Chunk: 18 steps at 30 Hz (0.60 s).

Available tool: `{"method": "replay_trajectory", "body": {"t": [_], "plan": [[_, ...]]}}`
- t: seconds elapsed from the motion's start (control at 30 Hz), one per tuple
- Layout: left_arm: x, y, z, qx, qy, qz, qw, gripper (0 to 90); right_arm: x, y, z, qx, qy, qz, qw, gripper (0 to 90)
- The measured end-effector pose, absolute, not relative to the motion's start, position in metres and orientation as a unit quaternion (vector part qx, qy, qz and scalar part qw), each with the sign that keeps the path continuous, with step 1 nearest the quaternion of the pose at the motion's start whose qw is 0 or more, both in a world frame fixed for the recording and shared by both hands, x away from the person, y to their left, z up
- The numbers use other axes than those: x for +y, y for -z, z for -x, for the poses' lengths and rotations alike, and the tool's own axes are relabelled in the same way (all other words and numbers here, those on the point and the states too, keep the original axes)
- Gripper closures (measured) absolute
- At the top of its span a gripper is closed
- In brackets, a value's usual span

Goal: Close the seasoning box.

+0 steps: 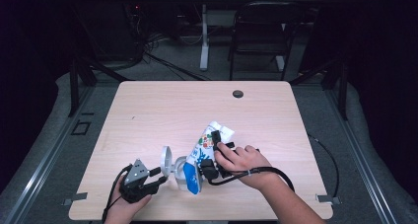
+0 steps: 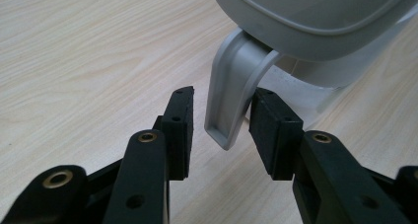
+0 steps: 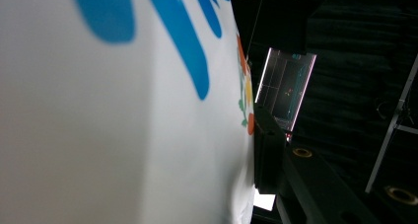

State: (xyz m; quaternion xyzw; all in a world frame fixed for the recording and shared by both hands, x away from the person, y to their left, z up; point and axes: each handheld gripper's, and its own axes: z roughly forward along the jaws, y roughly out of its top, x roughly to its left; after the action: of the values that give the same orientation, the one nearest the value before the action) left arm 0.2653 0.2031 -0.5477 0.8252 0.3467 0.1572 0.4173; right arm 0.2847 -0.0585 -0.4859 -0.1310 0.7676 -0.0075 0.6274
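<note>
White carton (image 1: 204,152) clamped in right tool (image 1: 213,152); left tool (image 2: 219,120) parted around one grey container's (image 1: 180,170) handle (image 2: 232,98).

The left gripper (image 1: 156,177) is being held low near the table's front edge, its jaws parted. The right gripper (image 1: 212,150) is being gripped from above by the right hand (image 1: 241,162), jaws clamped.

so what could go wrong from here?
1. The left gripper straddles the container's handle with jaws open, so the container could slide or tip if nudged.
2. The right gripper tilts the carton over it; a slip in that grip would likely spill onto the table.
</note>
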Motion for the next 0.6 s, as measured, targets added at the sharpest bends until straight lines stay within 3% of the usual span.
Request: {"method": "replay_trajectory", "body": {"t": [0.6], "plan": [[0.202,0.548,-0.266,0.347,-0.158,-0.823,0.42,62.0,-0.069,0.486,-0.286,0.804,-0.049,0.058,0.59,75.3]]}}
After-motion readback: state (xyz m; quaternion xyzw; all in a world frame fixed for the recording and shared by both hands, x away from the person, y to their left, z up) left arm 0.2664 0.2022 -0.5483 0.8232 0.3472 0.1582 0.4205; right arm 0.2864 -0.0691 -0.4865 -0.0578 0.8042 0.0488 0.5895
